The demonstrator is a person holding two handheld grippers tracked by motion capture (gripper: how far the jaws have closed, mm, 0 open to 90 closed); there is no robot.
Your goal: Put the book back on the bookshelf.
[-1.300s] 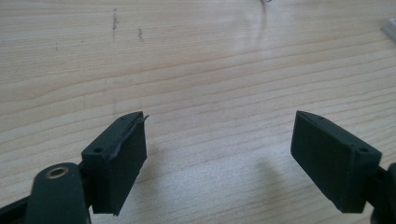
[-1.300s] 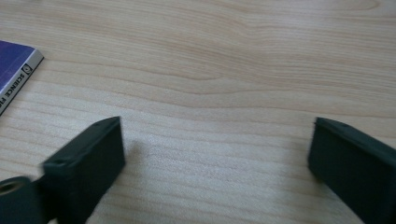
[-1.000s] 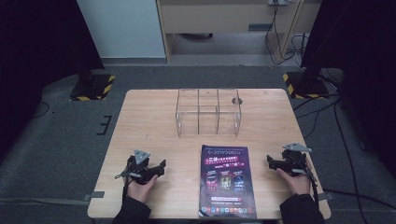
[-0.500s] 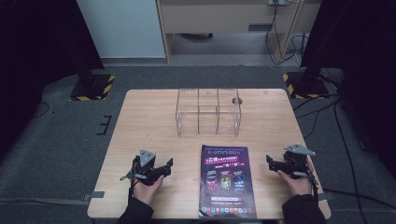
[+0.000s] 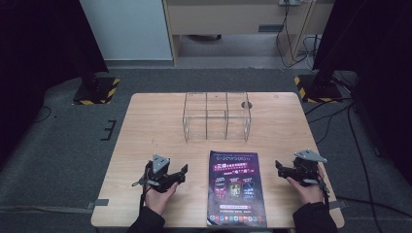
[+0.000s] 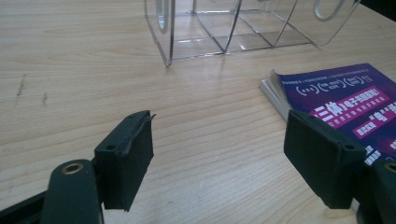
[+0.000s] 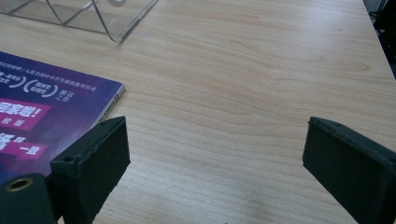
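A purple magazine (image 5: 235, 187) lies flat near the table's front edge, between my two hands. Behind it stands a clear acrylic divider rack (image 5: 216, 116) with several compartments. My left gripper (image 5: 182, 174) rests on the table left of the magazine, open, pointing toward it. In the left gripper view the magazine (image 6: 345, 100) lies just past the right jaw and the rack (image 6: 233, 25) is beyond. My right gripper (image 5: 279, 167) sits right of the magazine, open and holding nothing. Its own view shows the magazine's corner (image 7: 51, 107) by the left jaw.
The wooden table (image 5: 145, 126) has bare wood on both sides of the rack. A small round hole (image 5: 247, 104) sits near the back edge. Grey carpet, black stands with yellow-striped bases (image 5: 97, 92) and cables surround the table.
My left gripper has moved right, closer to the magazine. The right gripper has barely moved.
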